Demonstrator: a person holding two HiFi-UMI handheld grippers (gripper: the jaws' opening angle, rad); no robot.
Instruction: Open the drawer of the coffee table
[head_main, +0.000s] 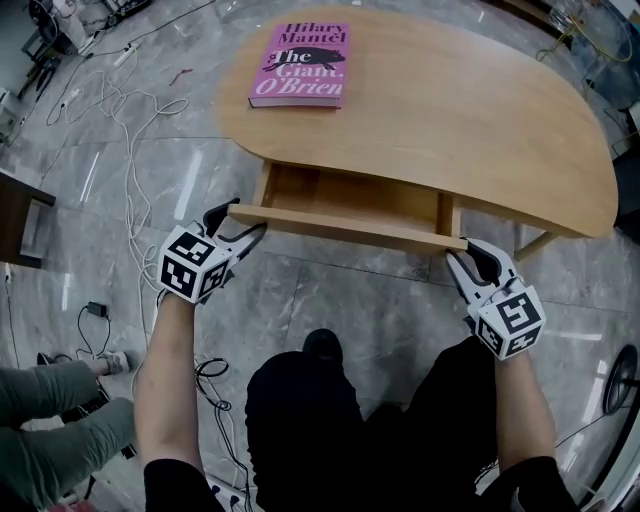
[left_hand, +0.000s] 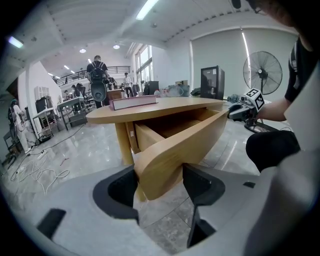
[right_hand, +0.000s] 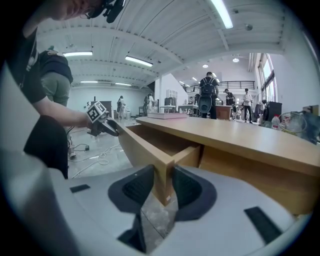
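Observation:
The wooden coffee table (head_main: 450, 110) has its drawer (head_main: 350, 195) pulled partly out towards me. My left gripper (head_main: 238, 222) is shut on the left end of the drawer front (head_main: 350, 228). In the left gripper view the curved board (left_hand: 190, 140) fills the gap of that gripper (left_hand: 159, 182), both pads against it. My right gripper (head_main: 466, 252) is shut on the right end of the same board. The right gripper view shows the board's corner (right_hand: 142, 145) pinched in that gripper (right_hand: 163, 185). The inside of the drawer looks bare.
A pink book (head_main: 300, 65) lies on the far left of the tabletop. Cables (head_main: 110, 100) trail over the marble floor at the left, beside a dark piece of furniture (head_main: 20, 215). A seated person's legs (head_main: 50, 420) are at the bottom left. A fan (left_hand: 263, 72) stands behind.

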